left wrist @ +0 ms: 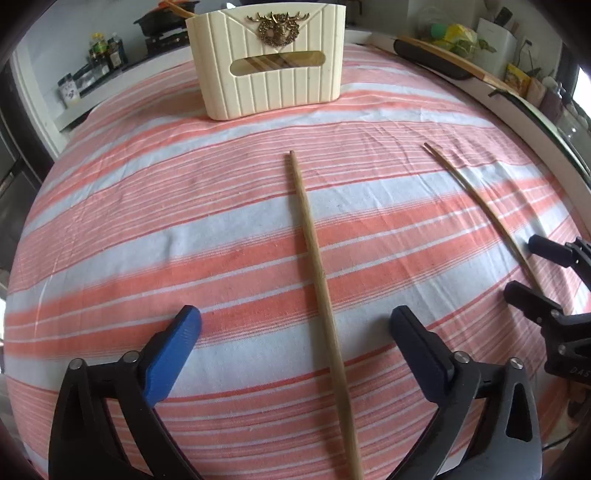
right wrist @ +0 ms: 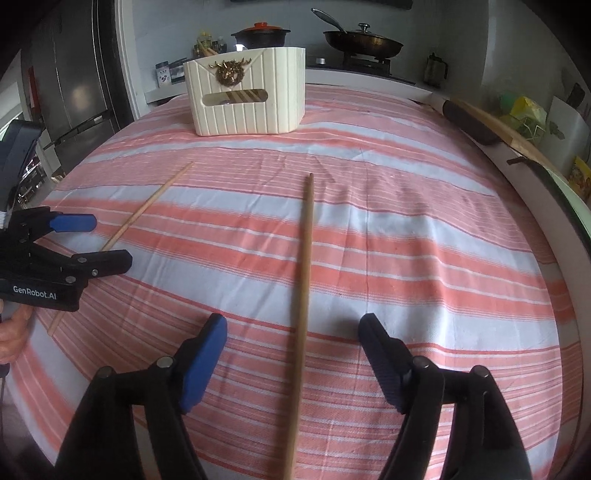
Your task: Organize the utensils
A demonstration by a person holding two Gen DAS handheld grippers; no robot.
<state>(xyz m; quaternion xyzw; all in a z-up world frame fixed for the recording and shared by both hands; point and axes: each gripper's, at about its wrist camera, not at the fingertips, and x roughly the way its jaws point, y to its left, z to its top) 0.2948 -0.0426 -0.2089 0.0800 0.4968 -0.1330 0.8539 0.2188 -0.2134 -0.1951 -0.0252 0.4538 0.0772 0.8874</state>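
Note:
Two wooden chopsticks lie apart on the striped cloth. In the left wrist view one chopstick [left wrist: 317, 273] runs between the fingers of my open left gripper [left wrist: 295, 325], and the other chopstick [left wrist: 476, 199] lies to the right between the fingers of my open right gripper [left wrist: 524, 266]. In the right wrist view the right gripper [right wrist: 293, 328] is open astride its chopstick [right wrist: 304, 266]; the left gripper [right wrist: 107, 240] is open around the other chopstick [right wrist: 147, 206]. A cream utensil holder [left wrist: 269, 62] stands at the far side, also in the right wrist view [right wrist: 247, 96], with chopsticks inside.
A table with a pink-and-white striped cloth [left wrist: 184, 221]. A dark-handled wooden tool [left wrist: 443, 59] lies along the far right edge. Behind are a stove with a pot [right wrist: 260, 35] and a pan [right wrist: 364, 42], bottles, and a fridge [right wrist: 74, 74] at left.

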